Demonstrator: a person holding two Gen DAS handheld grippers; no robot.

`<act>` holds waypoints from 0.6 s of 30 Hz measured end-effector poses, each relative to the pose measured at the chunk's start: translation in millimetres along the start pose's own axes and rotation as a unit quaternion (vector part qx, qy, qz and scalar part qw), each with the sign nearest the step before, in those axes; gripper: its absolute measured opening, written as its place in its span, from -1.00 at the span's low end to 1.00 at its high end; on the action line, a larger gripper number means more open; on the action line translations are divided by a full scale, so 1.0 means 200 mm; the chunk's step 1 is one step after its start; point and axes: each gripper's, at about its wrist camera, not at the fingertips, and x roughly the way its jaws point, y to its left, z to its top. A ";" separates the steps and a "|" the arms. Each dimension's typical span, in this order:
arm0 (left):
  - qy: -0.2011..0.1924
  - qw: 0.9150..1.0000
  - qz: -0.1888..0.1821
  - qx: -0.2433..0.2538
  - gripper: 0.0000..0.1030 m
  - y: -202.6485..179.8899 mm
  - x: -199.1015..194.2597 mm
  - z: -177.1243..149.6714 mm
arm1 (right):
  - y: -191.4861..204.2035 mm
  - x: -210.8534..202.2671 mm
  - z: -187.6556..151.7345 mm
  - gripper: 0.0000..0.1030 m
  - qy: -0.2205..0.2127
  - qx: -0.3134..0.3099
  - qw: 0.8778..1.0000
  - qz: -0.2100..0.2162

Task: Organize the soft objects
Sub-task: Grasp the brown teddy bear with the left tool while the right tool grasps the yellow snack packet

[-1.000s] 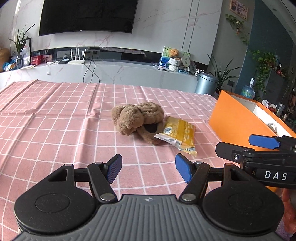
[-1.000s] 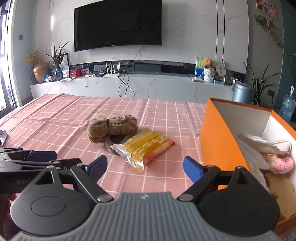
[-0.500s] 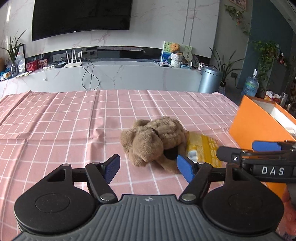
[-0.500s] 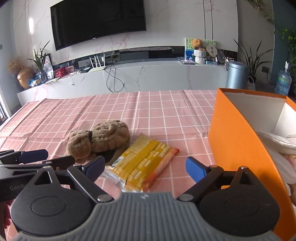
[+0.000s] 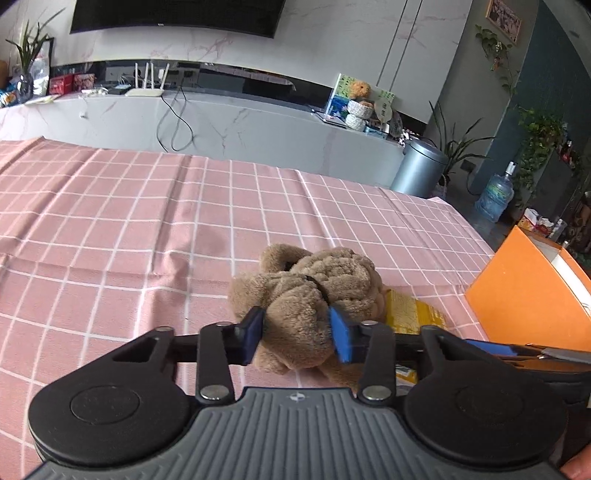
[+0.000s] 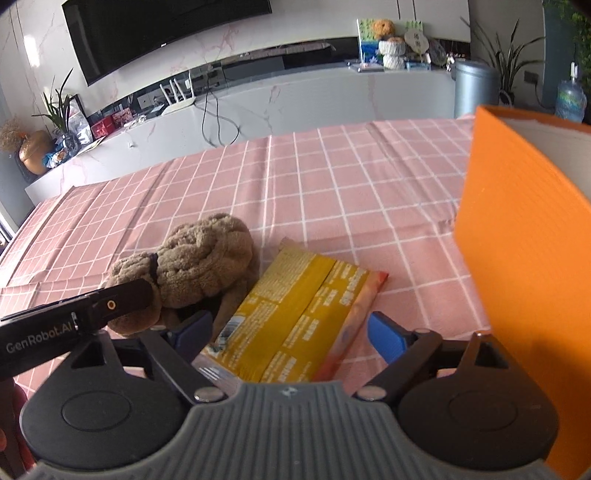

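Left tongs, just closing, pinch my brown plush toy; right tongs, narrowing, straddle the yellow packet untouched.

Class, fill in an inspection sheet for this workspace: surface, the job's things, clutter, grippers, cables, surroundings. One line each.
Surface: pink checked tablecloth, creased.
Job's things: brown plush toy beside yellow snack packet; orange box at the right.
Clutter: nothing seen on the cloth.
Grippers: left gripper has just been closing, pads pressing the plush; right gripper open astride the packet, jaws just narrowing.
Cables: dark cords hanging over the white counter.
Surroundings: wall television, metal bin, potted plants.
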 end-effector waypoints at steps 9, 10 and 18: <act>0.012 1.000 0.020 0.002 -0.48 -0.05 -0.05 -0.07 | 0.03 -0.05 -0.04 -0.14 -0.007 -0.050 0.999 -0.004; 0.013 1.000 0.023 -0.001 -0.48 -0.05 -0.07 -0.08 | 0.03 -0.05 -0.05 -0.17 -0.005 -0.052 0.999 -0.001; 0.025 0.998 0.054 -0.009 -0.49 -0.10 -0.24 -0.21 | -0.01 -0.21 -0.16 -0.60 0.001 -0.069 0.997 0.027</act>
